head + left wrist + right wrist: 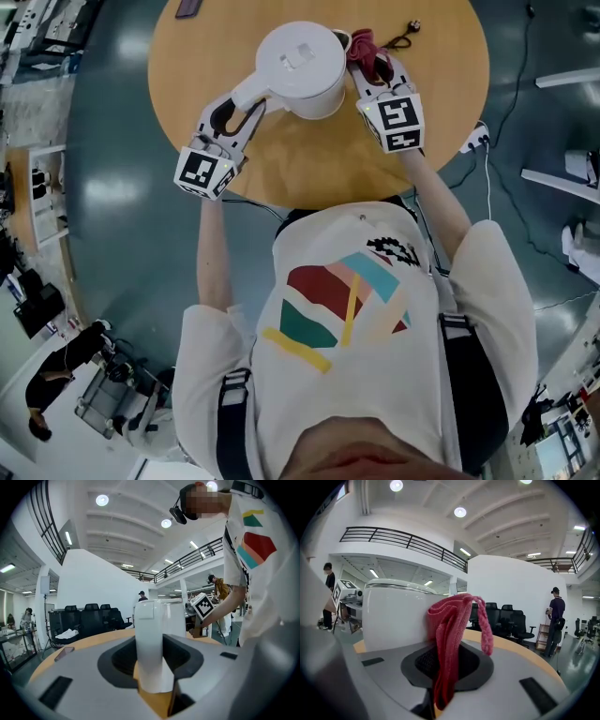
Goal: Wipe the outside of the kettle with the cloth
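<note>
Seen from the head view, both arms reach up the frame from the shoulders at the bottom. The left forearm runs up the left side and the right forearm runs up the right, and both come in toward the round wooden tabletop.

The left gripper lies nearly level and angles toward the upper right. Its marker cube is at the near edge of the tabletop. The right gripper also lies nearly level and angles slightly toward the upper left, mirroring it.

The white kettle stands upright in the upper middle of the tabletop, between the two grippers, with its lid on.

The kettle's handle sticks out toward the lower left. It sits between the left jaws, which are held partly apart by its width and clamp it on both sides. In the left gripper view the handle rises up the centre of the frame, with the kettle body right behind it.

The right jaws are pinched together on a red knitted cloth. The cloth stands up out of the jaws, and its top folds over in a loop that hangs to the right.

In the right gripper view the kettle's wall fills the left centre, and the cloth overlaps its right edge. In the head view the cloth is bunched at the kettle's upper right side. It is against the wall or just beside it, and neither view shows whether the two touch.
</note>
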